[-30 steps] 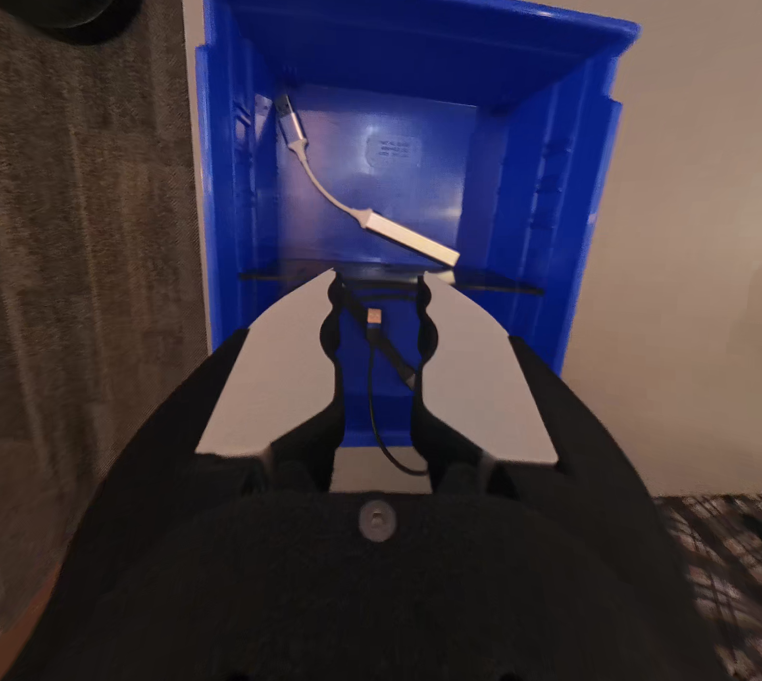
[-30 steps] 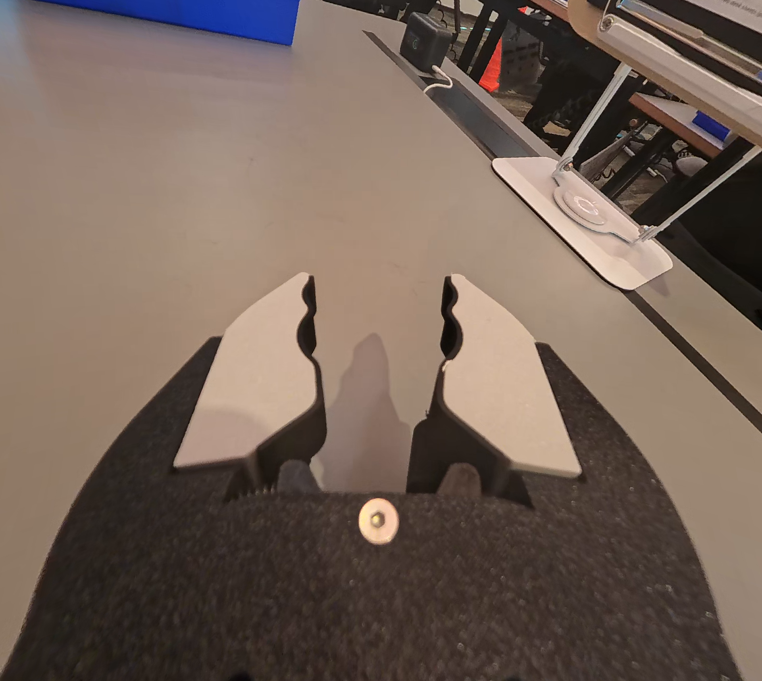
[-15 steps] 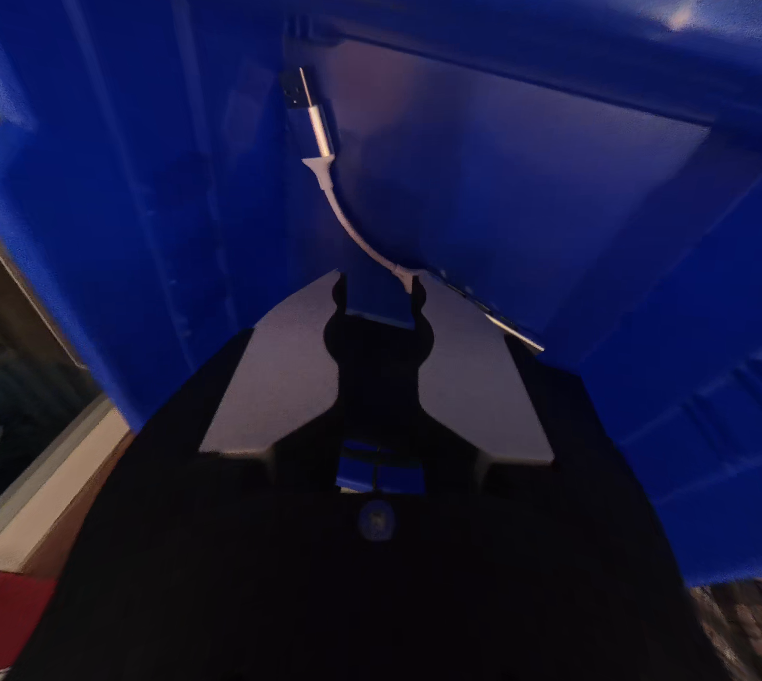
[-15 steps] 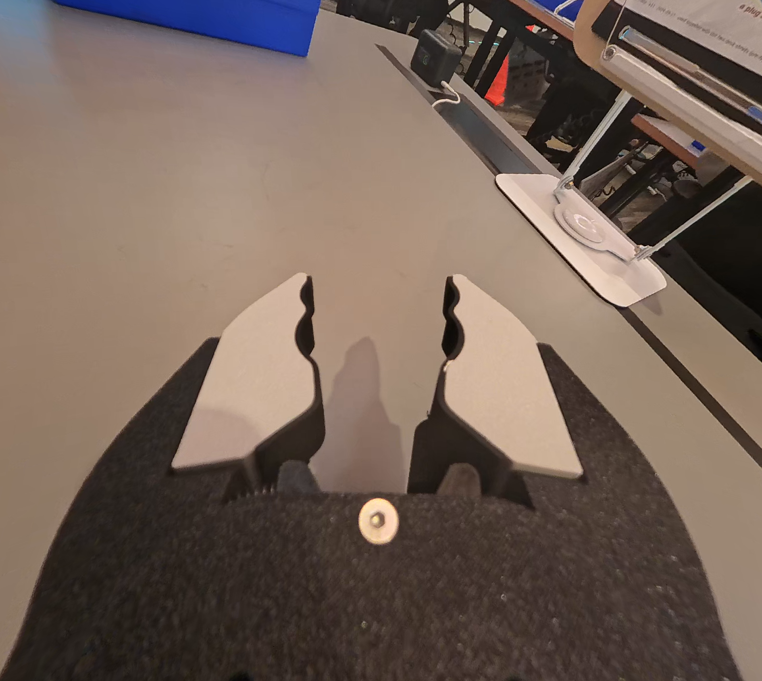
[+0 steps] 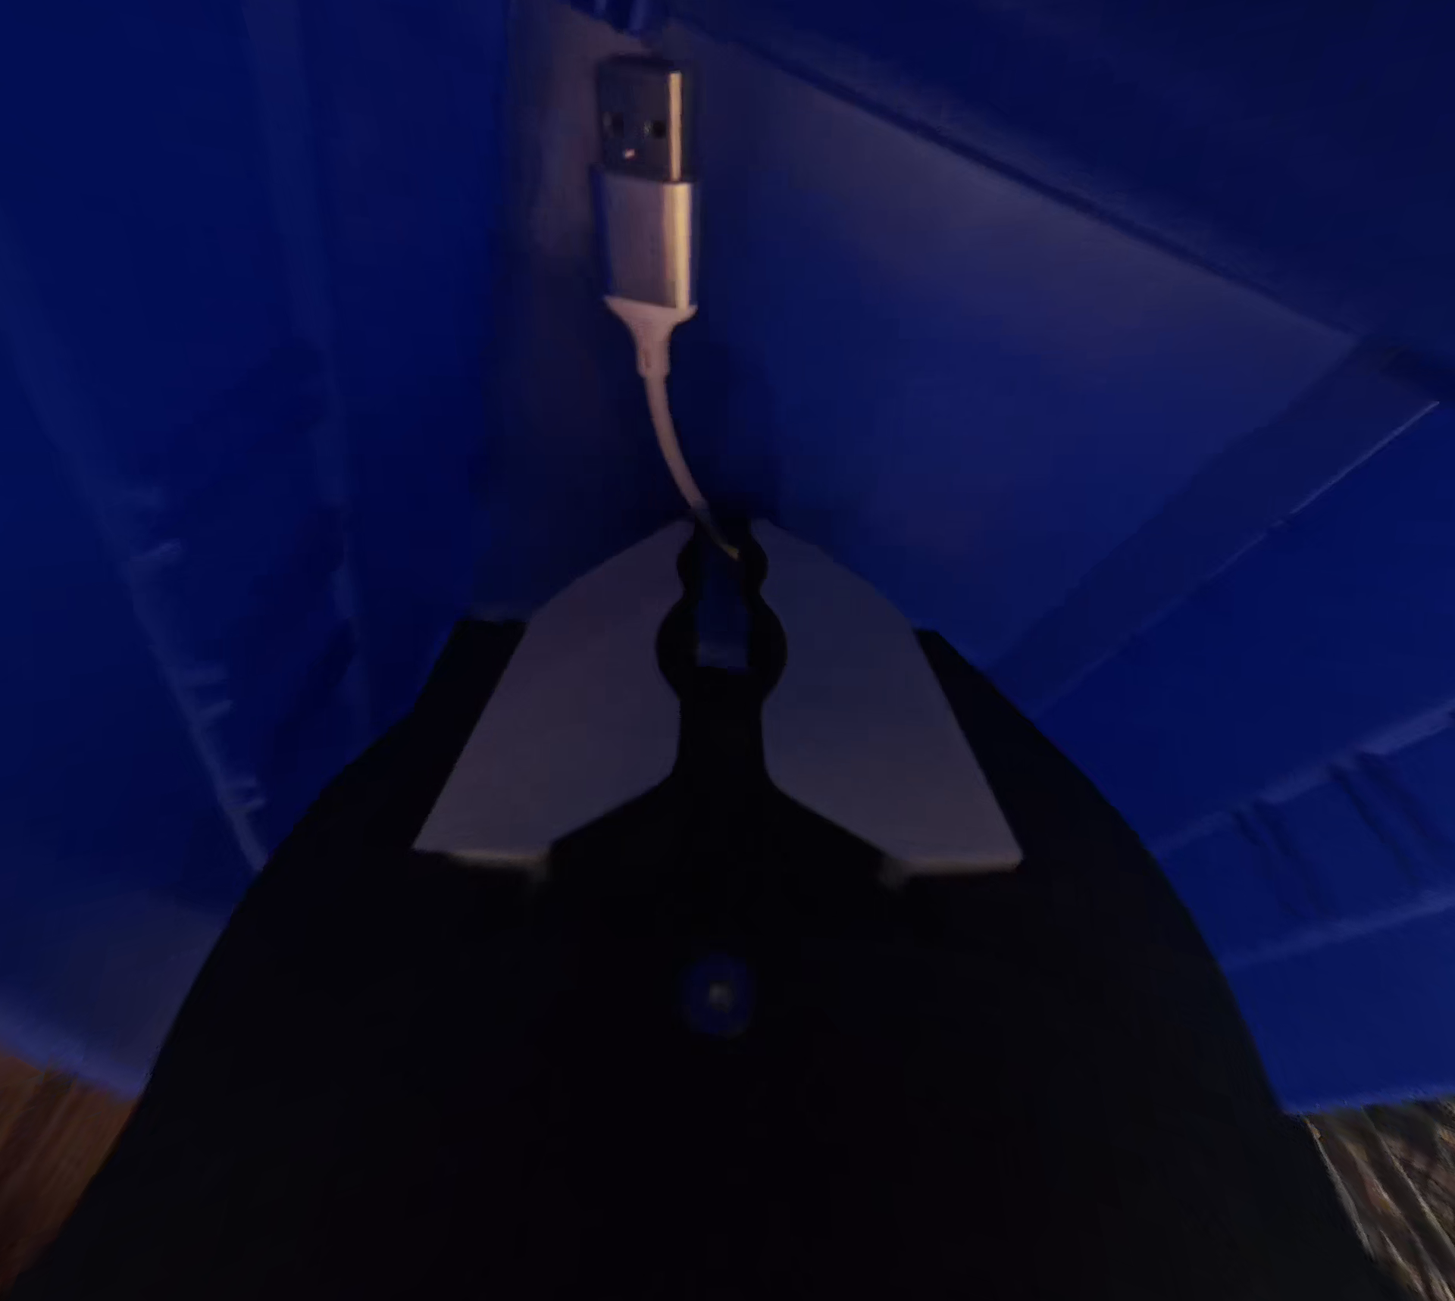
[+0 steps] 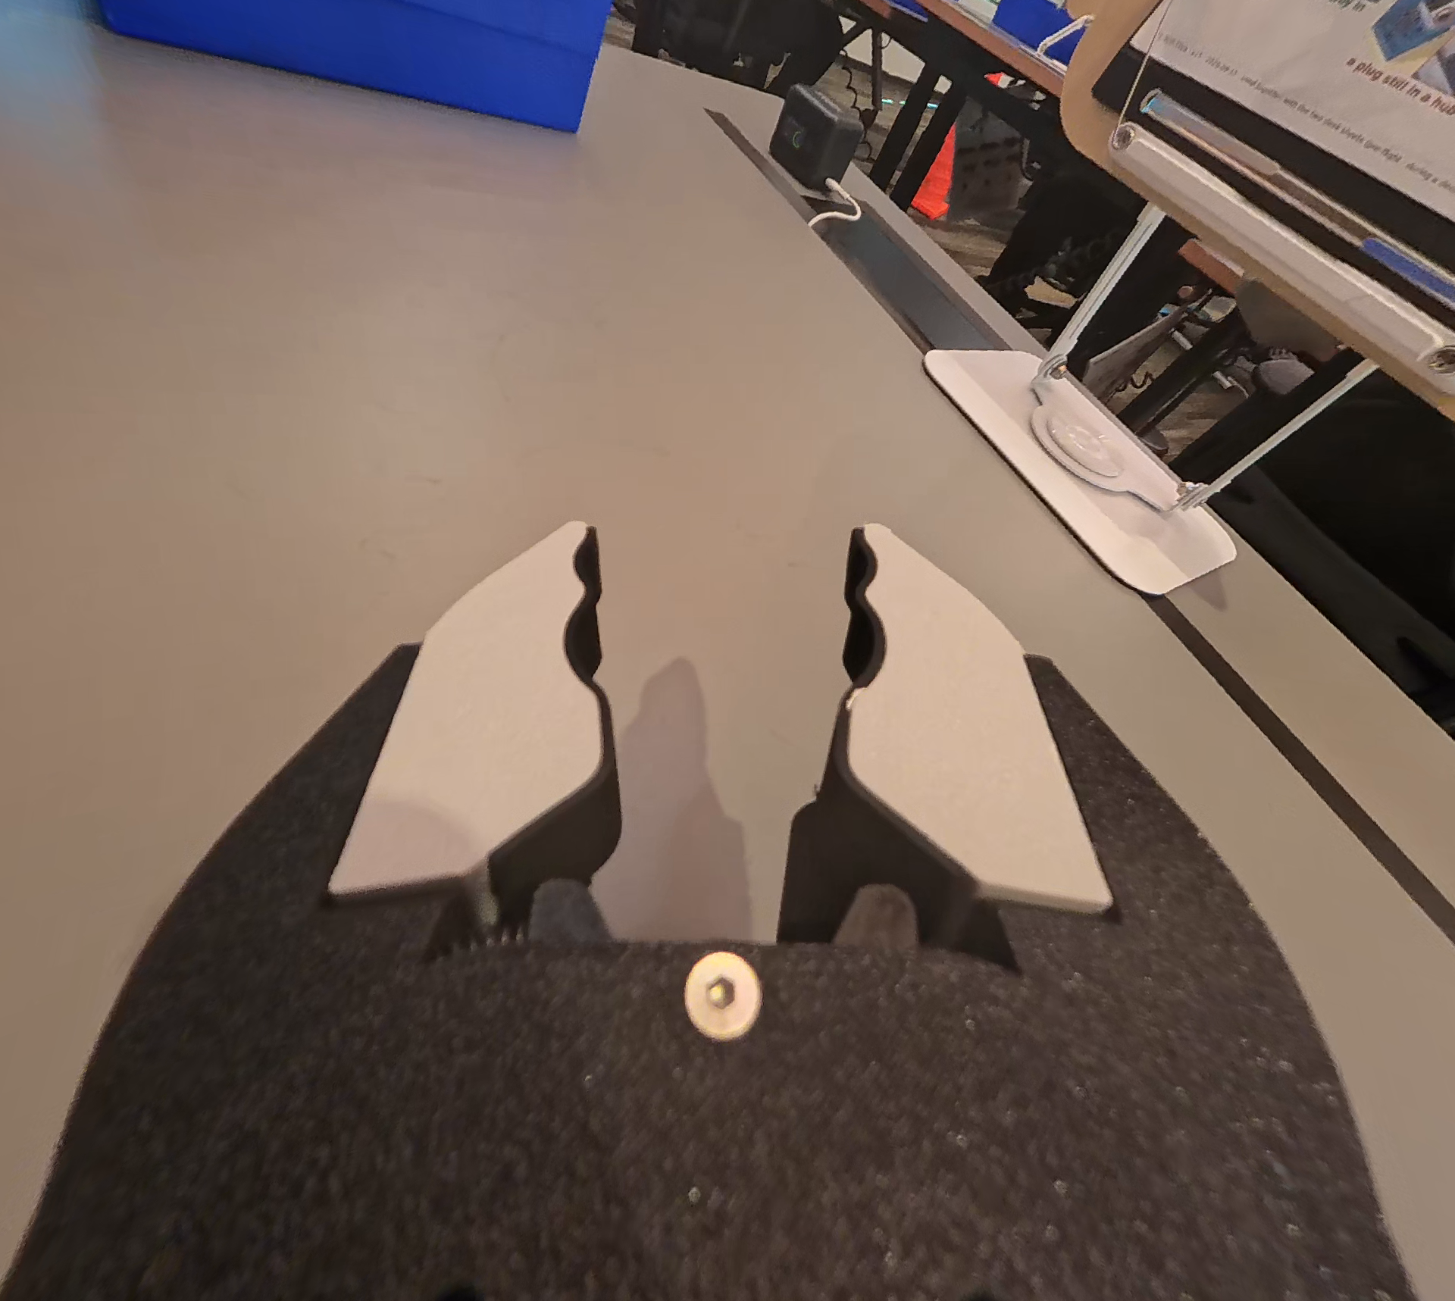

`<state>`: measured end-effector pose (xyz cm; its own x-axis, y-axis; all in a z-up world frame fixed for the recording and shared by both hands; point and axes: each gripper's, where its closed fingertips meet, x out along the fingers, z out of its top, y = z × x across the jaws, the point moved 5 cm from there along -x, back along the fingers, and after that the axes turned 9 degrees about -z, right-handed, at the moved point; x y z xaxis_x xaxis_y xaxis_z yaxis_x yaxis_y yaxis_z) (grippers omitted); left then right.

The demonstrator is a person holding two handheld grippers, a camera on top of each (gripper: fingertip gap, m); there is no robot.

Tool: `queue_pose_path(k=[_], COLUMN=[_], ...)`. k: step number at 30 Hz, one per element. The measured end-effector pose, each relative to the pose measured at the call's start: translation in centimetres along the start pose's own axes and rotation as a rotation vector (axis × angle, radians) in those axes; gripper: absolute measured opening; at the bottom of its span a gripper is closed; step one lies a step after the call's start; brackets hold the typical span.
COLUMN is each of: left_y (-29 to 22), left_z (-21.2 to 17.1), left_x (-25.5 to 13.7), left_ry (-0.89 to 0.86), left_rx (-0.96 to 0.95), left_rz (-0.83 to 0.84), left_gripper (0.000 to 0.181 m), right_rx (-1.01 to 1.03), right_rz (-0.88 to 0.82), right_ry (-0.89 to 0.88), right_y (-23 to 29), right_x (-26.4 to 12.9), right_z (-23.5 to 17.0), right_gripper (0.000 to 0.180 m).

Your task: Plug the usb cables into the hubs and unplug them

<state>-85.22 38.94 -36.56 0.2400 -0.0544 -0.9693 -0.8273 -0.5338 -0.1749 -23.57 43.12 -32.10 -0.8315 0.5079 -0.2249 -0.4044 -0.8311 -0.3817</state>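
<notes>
Plunged deeper into the blue bin (image 5: pixel 1102 397), the left gripper (image 5: pixel 720 539) narrows its jaws around the hub's white cable (image 5: pixel 665 429) near the bin's far corner, seemingly starting a pickup; right gripper (image 6: pixel 723 555) hovers spread over the table (image 6: pixel 394 358).

Left wrist view: camera behind the left hand-held gripper (image 5: pixel 720 529), deep inside the blue bin (image 5: pixel 1023 397), very close, facing its far corner; dim and blurred, bin walls fill nearly the whole frame, white cable plug (image 5: pixel 646 192) just ahead. Right wrist view: camera behind the right hand-held gripper (image 6: pixel 723 539), low over the grey bench (image 6: pixel 394 358), facing along it toward a blue bin (image 6: pixel 331 11) well off and a document stand (image 6: pixel 1102 476) at right. Cannot tell whether both views show the same bin.
</notes>
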Motion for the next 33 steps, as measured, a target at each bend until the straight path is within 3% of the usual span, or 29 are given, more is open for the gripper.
queue_pose_path(k=[12,24,33], left_y=[-2.4,-3.6,-9.2], left_z=[-3.5,-8.7,-11.7], left_x=[-6.4,-14.1,-19.3], left_ry=[-0.302,-0.511,-0.604], left_rx=[0.092,0.230,0.431], left_rz=[-0.364,-0.365,-0.319], left_gripper=[0.003,0.003,0.003], right_rx=[0.067,0.050,0.092], right_rz=[-0.044,-0.091,-0.111], right_ry=[-0.044,-0.046,-0.024], right_y=[-1.3,-1.5,-2.2], right_x=[-0.9,-1.0,-0.8], right_z=[0.6,0.7,-0.3], right_gripper=[0.056,0.053,0.053])
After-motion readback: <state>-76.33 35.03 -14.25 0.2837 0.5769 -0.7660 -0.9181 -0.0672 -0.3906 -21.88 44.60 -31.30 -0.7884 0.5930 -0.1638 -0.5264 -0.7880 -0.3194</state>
